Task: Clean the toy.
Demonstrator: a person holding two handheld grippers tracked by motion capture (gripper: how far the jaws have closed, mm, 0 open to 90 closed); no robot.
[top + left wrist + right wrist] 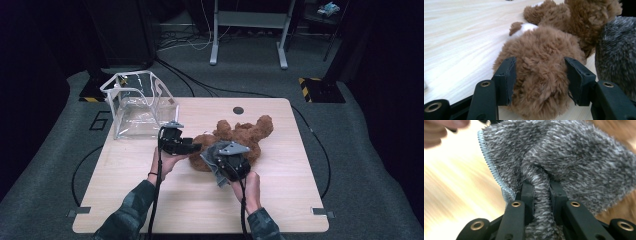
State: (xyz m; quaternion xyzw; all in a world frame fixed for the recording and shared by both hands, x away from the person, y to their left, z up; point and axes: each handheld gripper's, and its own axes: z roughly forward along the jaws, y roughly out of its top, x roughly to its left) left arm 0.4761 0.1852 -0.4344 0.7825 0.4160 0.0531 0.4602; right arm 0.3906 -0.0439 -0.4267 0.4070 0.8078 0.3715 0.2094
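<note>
Nearest, right hand-held gripper [541, 195]: pinched tight on a fold of grey cloth [579, 157], zip edge toward its left. Just beyond, touching the cloth, bear [240, 137] lying on the desk [280, 200], long axis running up-right toward the far edge. Left hand-held gripper [540, 80]: half-wide, pads against a round brown limb at the bear's near-left end. Farther left, clear box [137, 102].
</note>
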